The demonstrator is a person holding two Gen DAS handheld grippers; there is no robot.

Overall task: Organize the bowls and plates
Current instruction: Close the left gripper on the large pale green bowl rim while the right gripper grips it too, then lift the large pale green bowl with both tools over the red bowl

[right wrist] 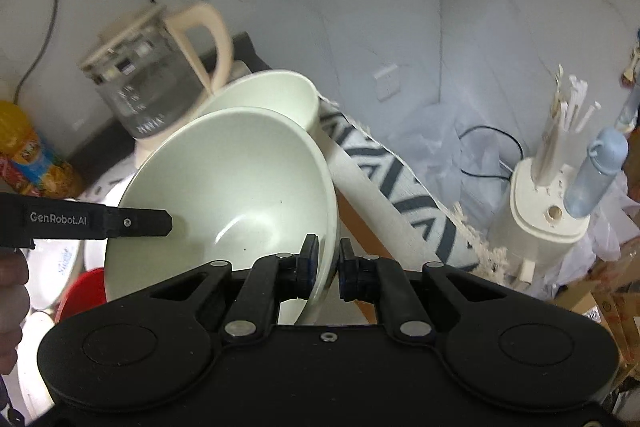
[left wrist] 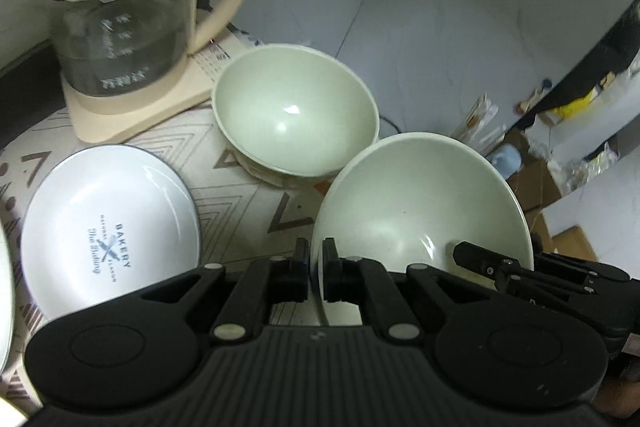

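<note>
A pale green bowl (left wrist: 420, 203) is held tilted between both grippers. My left gripper (left wrist: 317, 255) is shut on its near rim. On the opposite rim my right gripper (right wrist: 329, 251) is shut on the same bowl (right wrist: 232, 179), and one of its fingers (left wrist: 480, 261) shows inside the bowl's right side. A second green bowl (left wrist: 296, 111) stands on the patterned tablecloth (left wrist: 240, 195) just behind, seemingly stacked on another. A white plate printed BAKERY (left wrist: 108, 227) lies to the left.
A glass kettle with a cream handle and base (left wrist: 128, 11) stands at the back left. An orange drink bottle (right wrist: 28, 155), more white plates (right wrist: 56, 259) and something red (right wrist: 80, 291) sit at the left. Floor clutter lies beyond the table's right edge (right wrist: 380, 187).
</note>
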